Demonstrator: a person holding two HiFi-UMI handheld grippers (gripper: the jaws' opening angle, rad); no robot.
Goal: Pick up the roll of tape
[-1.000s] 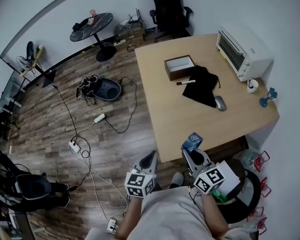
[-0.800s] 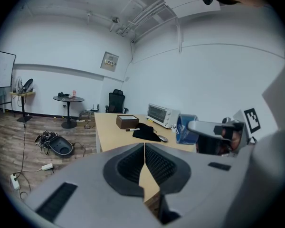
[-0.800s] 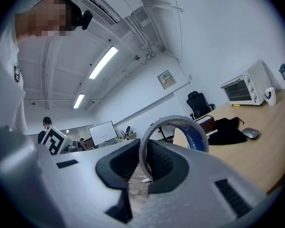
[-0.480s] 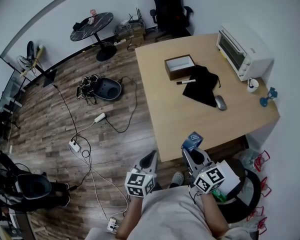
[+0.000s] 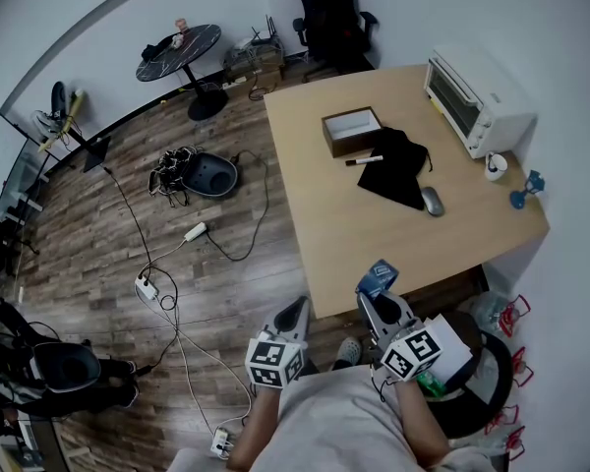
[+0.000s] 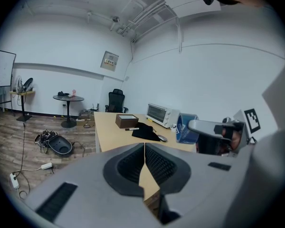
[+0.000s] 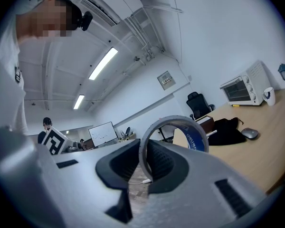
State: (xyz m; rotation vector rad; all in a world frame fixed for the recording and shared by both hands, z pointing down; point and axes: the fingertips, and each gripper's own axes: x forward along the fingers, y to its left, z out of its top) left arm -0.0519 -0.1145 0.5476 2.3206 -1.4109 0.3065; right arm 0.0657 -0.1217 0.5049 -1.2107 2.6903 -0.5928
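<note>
Wood-plank floor (image 5: 98,254) fills the left of the head view, and a pale wooden table (image 5: 374,234) stands ahead of me on the right.

On the right gripper (image 7: 143,161) the jaws are clenched on the roll of tape (image 7: 195,137). The roll's thin wall runs down between the two ribbed pads. The rest of the ring, printed blue on the inside, stands up and to the right of them. From the head view the roll sits at that gripper's tip, lifted over the table's near edge.

On the left gripper (image 6: 144,161) the jaws are pressed flat together with nothing between them. It hangs beside the right one, off the table's near-left corner and above the floor.

Further out on the tabletop I see:
- a black cloth (image 5: 398,170), with a marker (image 5: 365,161) at its left edge
- a grey mouse (image 5: 432,202) just beside the cloth's right corner
- an open brown box (image 5: 352,132) just behind the cloth
- a white toaster oven (image 5: 472,101) at the far right
- a white mug (image 5: 495,168) near the right edge
- a small blue object (image 5: 524,193) beside the mug, perhaps a little lamp figure, though it is too small for me to be sure

Beyond the table, a round black table (image 5: 179,52) and a black office chair (image 5: 329,13) stand near the wall.
</note>
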